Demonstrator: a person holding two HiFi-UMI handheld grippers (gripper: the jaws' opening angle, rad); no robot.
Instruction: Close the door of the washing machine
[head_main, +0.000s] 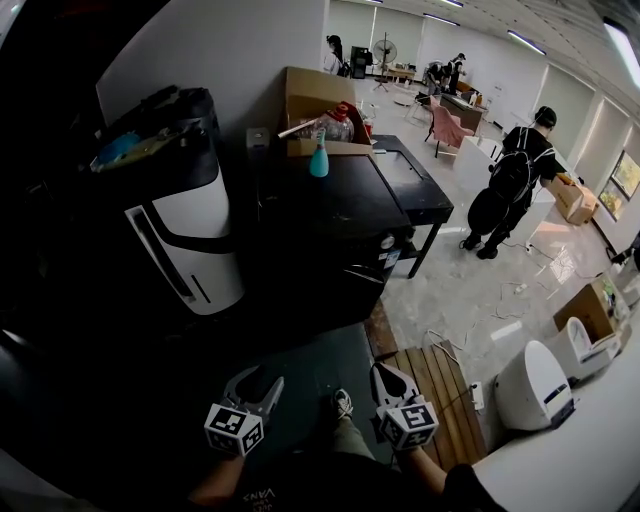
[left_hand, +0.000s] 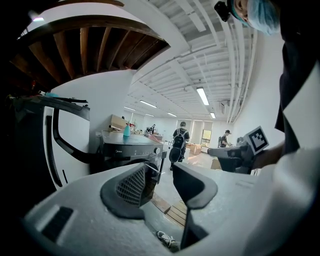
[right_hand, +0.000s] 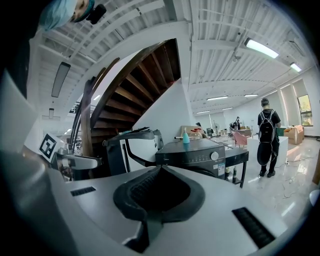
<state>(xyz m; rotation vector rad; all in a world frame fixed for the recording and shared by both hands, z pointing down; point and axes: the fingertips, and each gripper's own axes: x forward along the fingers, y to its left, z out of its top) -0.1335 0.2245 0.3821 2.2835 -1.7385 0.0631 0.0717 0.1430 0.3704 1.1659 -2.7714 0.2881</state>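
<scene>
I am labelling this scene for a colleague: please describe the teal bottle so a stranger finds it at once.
Find the dark washing machine in the middle of the head view. On its flat top, at the back edge before an open cardboard box, stands the teal bottle. It is the only teal thing on that dark top.

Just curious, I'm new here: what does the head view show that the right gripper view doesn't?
Head view only: a shoe, wooden slats on the floor. Right gripper view only: the staircase overhead, the right gripper with jaws shut together, empty. Both: the black washing machine, the teal bottle on it, a person with a backpack, the left gripper.
</scene>
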